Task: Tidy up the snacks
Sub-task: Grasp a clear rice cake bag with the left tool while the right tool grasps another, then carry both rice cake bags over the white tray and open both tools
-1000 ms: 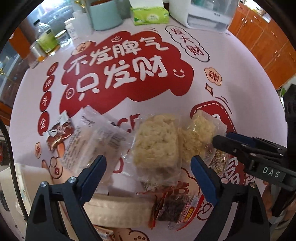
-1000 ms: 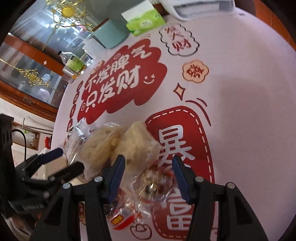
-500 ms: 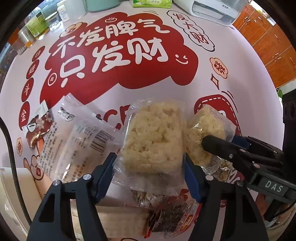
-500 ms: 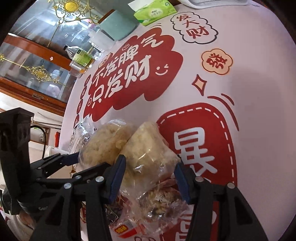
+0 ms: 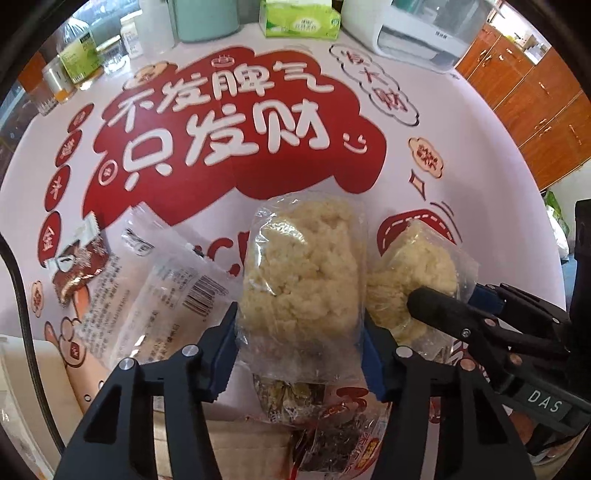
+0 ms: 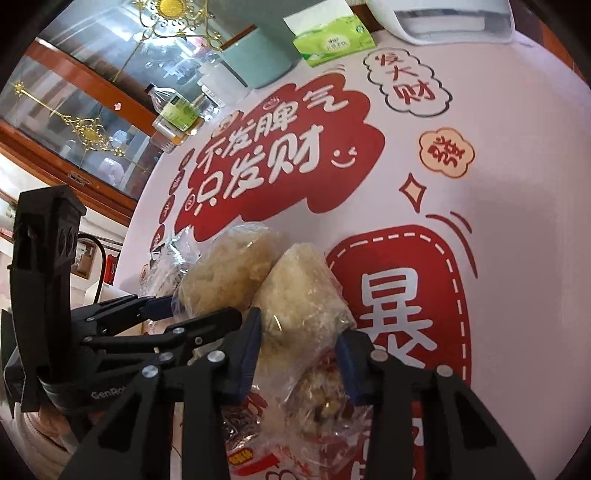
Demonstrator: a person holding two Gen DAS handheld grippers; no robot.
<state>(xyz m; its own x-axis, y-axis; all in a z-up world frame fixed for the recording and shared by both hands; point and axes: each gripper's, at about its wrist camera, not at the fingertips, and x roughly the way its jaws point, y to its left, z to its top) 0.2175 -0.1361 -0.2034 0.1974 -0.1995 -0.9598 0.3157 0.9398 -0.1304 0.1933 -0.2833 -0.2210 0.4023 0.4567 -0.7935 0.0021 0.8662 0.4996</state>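
Observation:
A large rice cake packet (image 5: 303, 273) in clear wrap stands between the fingers of my left gripper (image 5: 299, 356). Its jaws are closing and both blue pads touch the wrapper's sides. To its right lies a smaller rice cake packet (image 6: 303, 295). My right gripper (image 6: 299, 358) straddles it, jaws closing, with the pads against the wrap. Under these two lie a nut bar packet (image 5: 286, 398) and a dark red-edged packet (image 5: 332, 443). White wrapped packets (image 5: 166, 295) and a small brown packet (image 5: 77, 266) sit to the left on the red-printed tablecloth (image 5: 461, 147).
A cream-coloured container (image 5: 29, 387) sits at the near left edge. At the table's far side stand a green tissue pack (image 5: 299, 18), a teal canister (image 5: 207, 18), a white appliance (image 5: 417, 29) and bottles (image 5: 77, 48). Wooden cabinets (image 5: 535, 92) are at the right.
Both grippers' jaws have narrowed onto their rice cake packets. The left gripper came in closer, so the large packet now fills the gap between its pads.

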